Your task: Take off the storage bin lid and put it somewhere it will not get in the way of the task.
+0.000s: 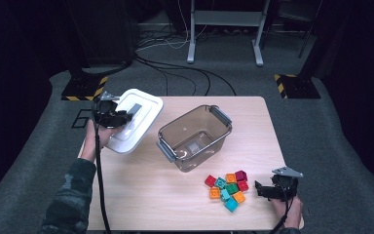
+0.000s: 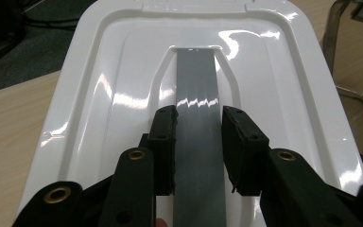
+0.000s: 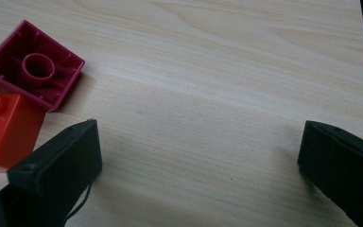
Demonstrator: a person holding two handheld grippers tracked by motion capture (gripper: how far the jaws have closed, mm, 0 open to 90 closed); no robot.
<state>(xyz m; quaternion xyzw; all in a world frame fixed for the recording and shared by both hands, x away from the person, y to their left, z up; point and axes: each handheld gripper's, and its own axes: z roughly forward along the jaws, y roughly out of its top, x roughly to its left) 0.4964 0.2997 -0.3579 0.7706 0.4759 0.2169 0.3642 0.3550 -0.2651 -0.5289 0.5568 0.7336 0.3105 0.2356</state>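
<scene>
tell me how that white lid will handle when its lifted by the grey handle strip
The white lid looks like glossy moulded plastic, so probably stiff and light. The left gripper is shut on its narrow grey handle strip, so the wide lid may swing or tilt about that grip. Its shiny surface suggests it would slide easily on the wooden table.

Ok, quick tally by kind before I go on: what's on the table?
White lid: 1
Clear tub: 1
Toy bricks: 10
Total: 12
</scene>
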